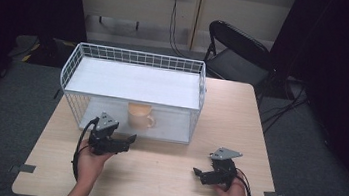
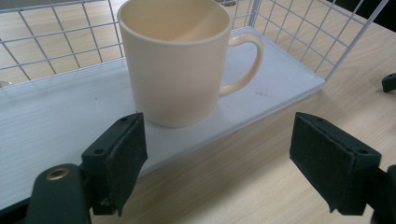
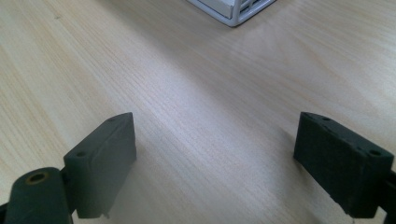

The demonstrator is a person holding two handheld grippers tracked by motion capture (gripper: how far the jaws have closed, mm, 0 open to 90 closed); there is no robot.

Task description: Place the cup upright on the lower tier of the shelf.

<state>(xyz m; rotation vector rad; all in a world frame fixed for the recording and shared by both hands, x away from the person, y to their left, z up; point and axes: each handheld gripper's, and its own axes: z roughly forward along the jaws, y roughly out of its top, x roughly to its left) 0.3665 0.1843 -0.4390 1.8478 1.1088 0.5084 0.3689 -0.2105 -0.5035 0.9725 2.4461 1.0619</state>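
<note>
left gripper (image 2: 217, 154): jaws wide apart, holding nothing, aimed at cream mug (image 2: 180, 60) | mug: upright on lower shelf of wire rack (image 1: 137, 59) | right gripper (image 1: 202, 173): spread, idle above table (image 1: 177, 179) | step: likely approach; next advance, straddle mug, close

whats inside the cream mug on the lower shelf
The mug looks empty: the left gripper view shows bare inner wall below the rim. Its bottom is hidden by the near wall, so that part cannot be checked.
</note>
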